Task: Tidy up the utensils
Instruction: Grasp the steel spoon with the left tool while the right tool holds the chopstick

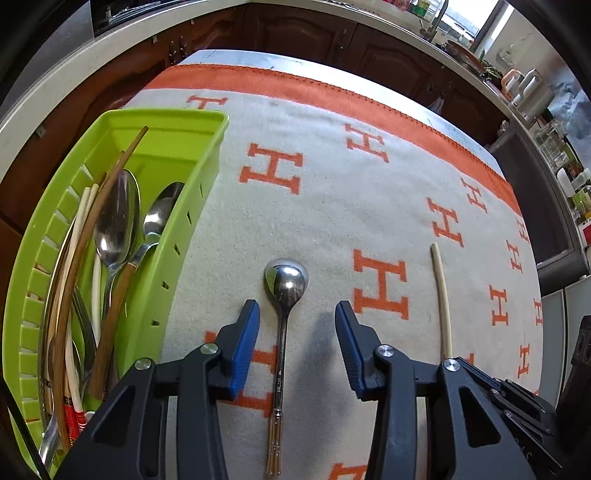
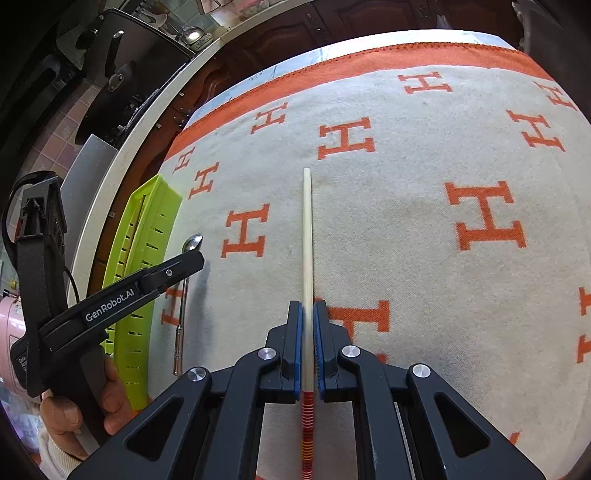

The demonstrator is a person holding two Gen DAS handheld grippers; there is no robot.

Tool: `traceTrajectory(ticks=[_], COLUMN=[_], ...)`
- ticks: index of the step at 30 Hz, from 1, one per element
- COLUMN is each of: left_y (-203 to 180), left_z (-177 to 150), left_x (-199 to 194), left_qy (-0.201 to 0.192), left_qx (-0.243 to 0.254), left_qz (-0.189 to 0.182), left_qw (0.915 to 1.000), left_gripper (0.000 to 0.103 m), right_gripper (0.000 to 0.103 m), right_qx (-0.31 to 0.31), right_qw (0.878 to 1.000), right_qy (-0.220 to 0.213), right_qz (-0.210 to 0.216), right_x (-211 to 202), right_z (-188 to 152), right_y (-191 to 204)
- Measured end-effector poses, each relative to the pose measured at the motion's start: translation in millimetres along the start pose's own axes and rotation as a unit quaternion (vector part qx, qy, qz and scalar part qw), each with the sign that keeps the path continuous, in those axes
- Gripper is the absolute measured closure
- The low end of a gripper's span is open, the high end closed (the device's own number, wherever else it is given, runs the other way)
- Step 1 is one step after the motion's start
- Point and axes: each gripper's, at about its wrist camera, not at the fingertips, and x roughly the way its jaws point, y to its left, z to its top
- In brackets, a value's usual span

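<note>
A metal spoon (image 1: 286, 280) lies on the H-patterned blanket (image 1: 332, 206), bowl away from me. Its handle runs back between the blue pads of my left gripper (image 1: 297, 308), which stands open just above it, pads apart from the handle. Left of it, a green slotted tray (image 1: 184, 125) holds spoons and several chopsticks. My right gripper (image 2: 307, 306) is shut on a cream chopstick (image 2: 307, 229) with a red-striped end, which points away over the blanket. The same chopstick (image 1: 441, 295) shows in the left wrist view. The right wrist view shows the left gripper (image 2: 195, 260) over the spoon (image 2: 192, 242).
The green tray (image 2: 144, 258) sits at the blanket's left edge beside a pale countertop rim (image 2: 122, 158). A person's hand (image 2: 66, 413) holds the left gripper. Dark wooden cabinets (image 1: 295, 33) stand beyond the table. The blanket's orange border (image 1: 332, 92) marks its far edge.
</note>
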Motion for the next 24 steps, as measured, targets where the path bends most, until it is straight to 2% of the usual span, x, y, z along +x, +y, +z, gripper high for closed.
traceTrajectory(ticks=[8, 10, 11, 14, 20, 24], left_y=[-7, -6, -6, -5, -21, -35], left_z=[5, 6, 7, 8, 4, -2], left_x=[6, 8, 9, 13, 12, 9], left_qy=[-0.014, -0.023, -0.026, -0.04, -0.061, -0.078], left_qx=[0.007, 0.006, 0.006, 0.001, 0.035, 0.078], left_qz=[-0.028, -0.033, -0.036, -0.044, -0.005, 0.026], left_qw=[0.9995, 0.9992, 0.999, 0.9983, 0.9975, 0.9936], left_gripper=[0.063, 0.076, 0.087, 0.09, 0.092, 0.096], right_gripper=[0.097, 0.097, 0.097, 0.097, 0.097, 0.097], right_qx=[0.002, 0.002, 0.002, -0.001, -0.002, -0.002], right_qw=[1.0, 1.0, 1.0, 1.0, 1.0, 1.0], right_qy=[-0.007, -0.009, -0.01, -0.012, -0.015, -0.015], right_qz=[0.017, 0.02, 0.022, 0.023, 0.026, 0.027], right_x=[-3, -4, -3, -4, -4, -4], right_z=[-2, -2, -2, -2, -2, -2], right_y=[-9, -11, -11, -12, -12, -12])
